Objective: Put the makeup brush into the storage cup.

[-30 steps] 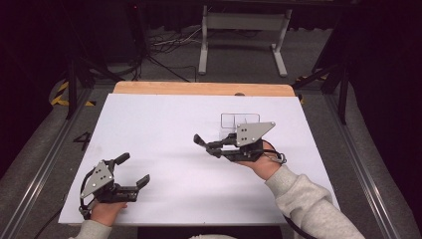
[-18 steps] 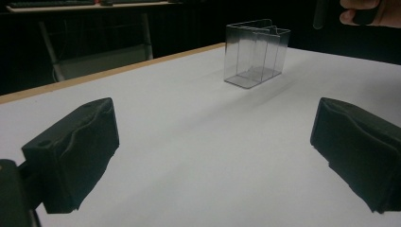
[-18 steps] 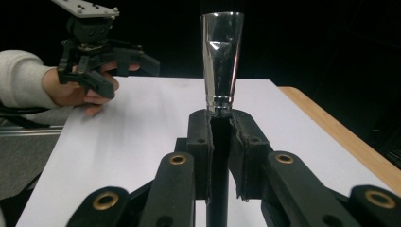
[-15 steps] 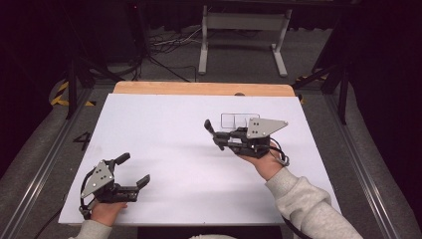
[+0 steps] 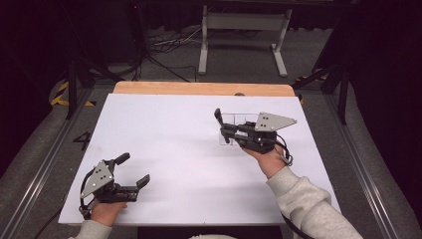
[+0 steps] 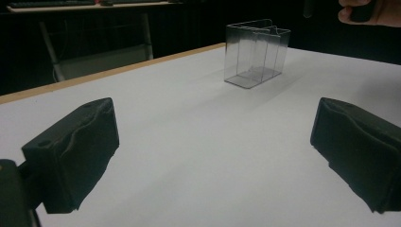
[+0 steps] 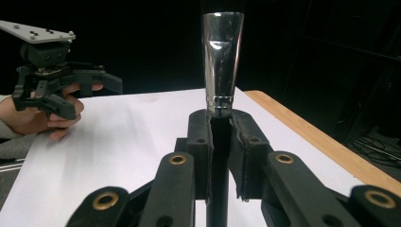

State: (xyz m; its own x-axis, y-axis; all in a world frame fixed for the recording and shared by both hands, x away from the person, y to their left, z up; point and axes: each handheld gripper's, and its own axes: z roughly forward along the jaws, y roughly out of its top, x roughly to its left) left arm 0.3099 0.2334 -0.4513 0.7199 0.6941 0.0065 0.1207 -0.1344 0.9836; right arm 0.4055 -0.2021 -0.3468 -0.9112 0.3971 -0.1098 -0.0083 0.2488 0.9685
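Observation:
My right gripper (image 5: 225, 130) (image 7: 220, 118) is shut on a slim black tube with a shiny silver cap (image 7: 222, 61), which sticks up out of the jaws (image 5: 217, 115). It hovers at the near side of a clear plastic compartment box (image 5: 238, 121) (image 6: 255, 52) standing on the white table, right of centre. At the table's near left corner my left gripper (image 5: 133, 169) (image 6: 213, 142) rests open, nothing between its fingers, facing the clear box from well away. The right gripper view shows the left gripper (image 7: 52, 80) far off at the left.
The white sheet (image 5: 169, 134) covers the table, with a wooden strip (image 5: 199, 88) along its far edge. Beyond it on the dark floor stand a metal frame (image 5: 244, 22) and cables. Rails run along both sides of the table.
My right gripper has carried the tube to the right and farther back, up to the clear box. The left gripper has stayed put.

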